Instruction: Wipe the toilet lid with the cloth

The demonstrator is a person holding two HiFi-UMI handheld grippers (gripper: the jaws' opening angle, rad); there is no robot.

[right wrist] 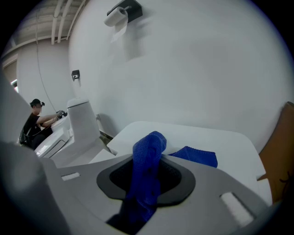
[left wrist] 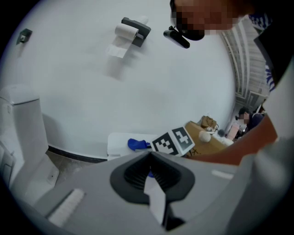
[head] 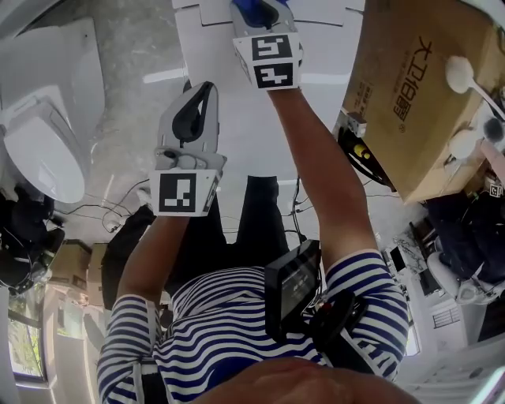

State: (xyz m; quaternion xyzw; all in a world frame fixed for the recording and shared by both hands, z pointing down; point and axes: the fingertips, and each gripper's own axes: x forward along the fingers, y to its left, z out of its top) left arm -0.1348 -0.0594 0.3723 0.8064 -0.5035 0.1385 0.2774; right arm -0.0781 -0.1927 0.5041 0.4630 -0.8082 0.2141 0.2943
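Nearest the lens in the right gripper view: cloth [right wrist: 148, 151], blue, bunched and clamped between the jaws of right gripper [right wrist: 147, 176], clenched hard on it, loose end rising past the tips. Just beyond, low right of that frame, a flat blue fold [right wrist: 197, 157] on a white slab [right wrist: 193, 133]; same cloth or a second one, not clear. Left gripper [left wrist: 151, 170] closed with nothing held, only a pale strip at the seam of its jaws, and right gripper's marker cube [left wrist: 177, 141] just past it, centre right of its view. Lid [head: 47, 158] well apart from the cloth: at left edge of head view, white and closed, on a toilet [right wrist: 78, 124] seen again at left of right gripper view. From both grippers, lid off to the left; left gripper nearer to it at mid frame of head view, right gripper farther off at top centre, over the slab. Long axis of lid seemingly slanted from upper left to lower right in head view. By judgement, wiping not yet begun. Coming move likely a swing of the right hand leftward past the left one, or a turn of the body, then cloth laid flat and stroked along that long axis. Farther out: cardboard box [head: 418, 87] at upper right of head view, roll holder [right wrist: 121, 13] on the wall at top of right gripper view, another person [right wrist: 34, 121] at its far left.
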